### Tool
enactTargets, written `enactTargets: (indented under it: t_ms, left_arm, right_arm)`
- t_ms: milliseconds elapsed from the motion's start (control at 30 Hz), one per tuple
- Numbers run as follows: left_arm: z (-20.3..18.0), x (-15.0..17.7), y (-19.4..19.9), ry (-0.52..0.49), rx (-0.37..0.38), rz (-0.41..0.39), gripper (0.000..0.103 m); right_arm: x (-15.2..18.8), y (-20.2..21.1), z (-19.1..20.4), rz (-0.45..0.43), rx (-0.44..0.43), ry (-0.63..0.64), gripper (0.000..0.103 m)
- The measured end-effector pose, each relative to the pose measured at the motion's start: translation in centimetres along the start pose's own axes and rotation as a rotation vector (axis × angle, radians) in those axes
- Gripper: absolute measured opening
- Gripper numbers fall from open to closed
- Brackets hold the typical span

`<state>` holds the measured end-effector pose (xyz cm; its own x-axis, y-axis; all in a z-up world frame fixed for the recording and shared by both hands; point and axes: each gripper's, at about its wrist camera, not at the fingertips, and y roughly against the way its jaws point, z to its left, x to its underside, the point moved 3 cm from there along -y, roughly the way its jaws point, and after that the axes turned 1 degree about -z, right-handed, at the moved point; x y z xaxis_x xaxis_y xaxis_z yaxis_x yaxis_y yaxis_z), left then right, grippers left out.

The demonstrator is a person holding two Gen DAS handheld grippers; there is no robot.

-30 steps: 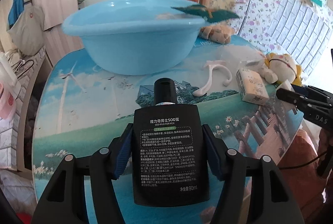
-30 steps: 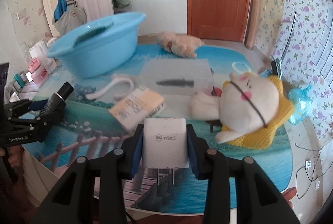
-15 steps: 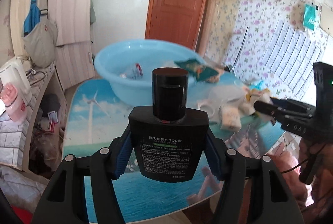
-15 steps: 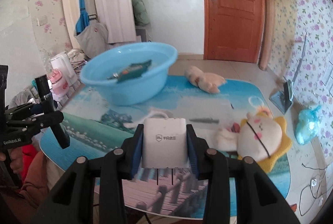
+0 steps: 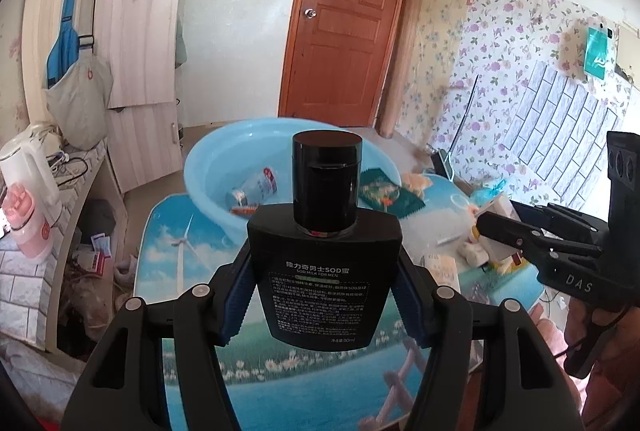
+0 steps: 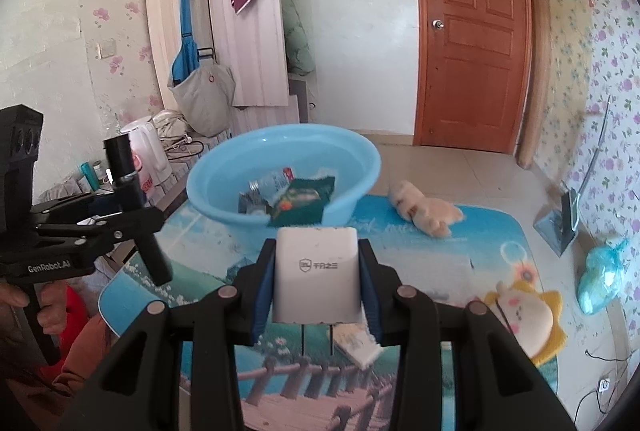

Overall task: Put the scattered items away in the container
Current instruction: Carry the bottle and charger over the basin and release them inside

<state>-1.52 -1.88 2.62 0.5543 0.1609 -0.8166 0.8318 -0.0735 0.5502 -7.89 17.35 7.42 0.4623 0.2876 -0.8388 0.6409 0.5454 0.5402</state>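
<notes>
Black and flat-sided, the bottle is clamped at its shoulders between the blue pads of the left gripper, jaws closed on it. Compared with a second ago, when it lay low over the table with the basin seen side-on behind it, both grippers now stand higher and look down into the basin; half a second ago the lift was already under way. The grip on each item is unchanged across the frames.

The bottle carries white print on its face and a round black cap. Its long axis runs along the fingers, cap pointing forward toward the basin. In the right wrist view the bottle stands near upright, cap up, at the left edge, short of the basin.

The right gripper is closed on a white charger, a rounded block with a grey logo. Two prongs project from its near end toward the camera; its long axis lies along the fingers.

The pale blue basin sits at the far left of the table. Inside lie a clear bottle with a red and white label and a dark green packet propped on the near rim.

On the table remain a yellow plush, a beige plush and a small pale box.
</notes>
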Motion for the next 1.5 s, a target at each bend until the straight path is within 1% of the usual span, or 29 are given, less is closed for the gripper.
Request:
enactTargets:
  t_ms: [167, 400, 733, 767, 800, 833, 1000, 1133, 1233, 1300, 1367, 1400, 1500]
  left_arm:
    - [0.2, -0.9, -1.3, 0.001, 0.006, -0.006, 0.062]
    - [1.1, -2.0, -4.3, 0.01, 0.009, 0.03, 0.062]
    - [2.0, -3.6, -8.1, -0.012, -0.009, 0.051, 0.061]
    - [2.1, -3.8, -8.4, -0.016, -0.012, 0.052, 0.06]
    - [2.1, -3.9, -8.6, -0.011, -0.024, 0.046, 0.054]
    - [2.3, -4.1, -8.9, -0.016, -0.027, 0.043, 0.053]
    - [2.8, -5.1, -10.2, -0.024, -0.034, 0.044, 0.053]
    - [3.3, -5.0, -10.5, -0.013, -0.031, 0.052, 0.054]
    - [4.0, -4.6, -10.6, -0.004, -0.042, 0.061, 0.056]
    - [4.4, -4.3, -10.6, 0.009, -0.042, 0.073, 0.059]
    - [4.8, -4.0, -10.5, 0.021, -0.043, 0.078, 0.062]
    - [5.0, -3.9, -10.3, 0.032, -0.043, 0.077, 0.064]
    - [5.2, -3.7, -9.9, 0.046, -0.038, 0.079, 0.075]
  right_arm:
    - [-1.2, -1.4, 0.8, -0.004, -0.017, 0.015, 0.037]
    - [-3.0, -4.4, 0.9, 0.004, -0.039, 0.014, 0.037]
    - [-3.6, -8.6, 1.1, 0.052, -0.078, 0.02, 0.037]
    - [-3.6, -9.0, 1.0, 0.059, -0.079, 0.019, 0.037]
    - [-3.5, -9.4, 0.9, 0.064, -0.08, 0.019, 0.037]
    - [-3.6, -9.8, 0.8, 0.069, -0.081, 0.019, 0.037]
    - [-4.0, -11.5, 0.8, 0.08, -0.09, 0.02, 0.037]
    - [-3.6, -13.5, 1.0, 0.122, -0.111, 0.006, 0.037]
    - [-3.2, -15.0, 1.6, 0.152, -0.118, 0.017, 0.037]
    - [-3.3, -15.4, 2.5, 0.149, -0.082, 0.068, 0.037]
    - [-3.4, -15.3, 2.9, 0.149, -0.087, 0.075, 0.037]
    - [-3.4, -15.2, 3.0, 0.149, -0.091, 0.072, 0.039]
    - [-3.2, -14.7, 2.9, 0.153, -0.093, 0.062, 0.04]
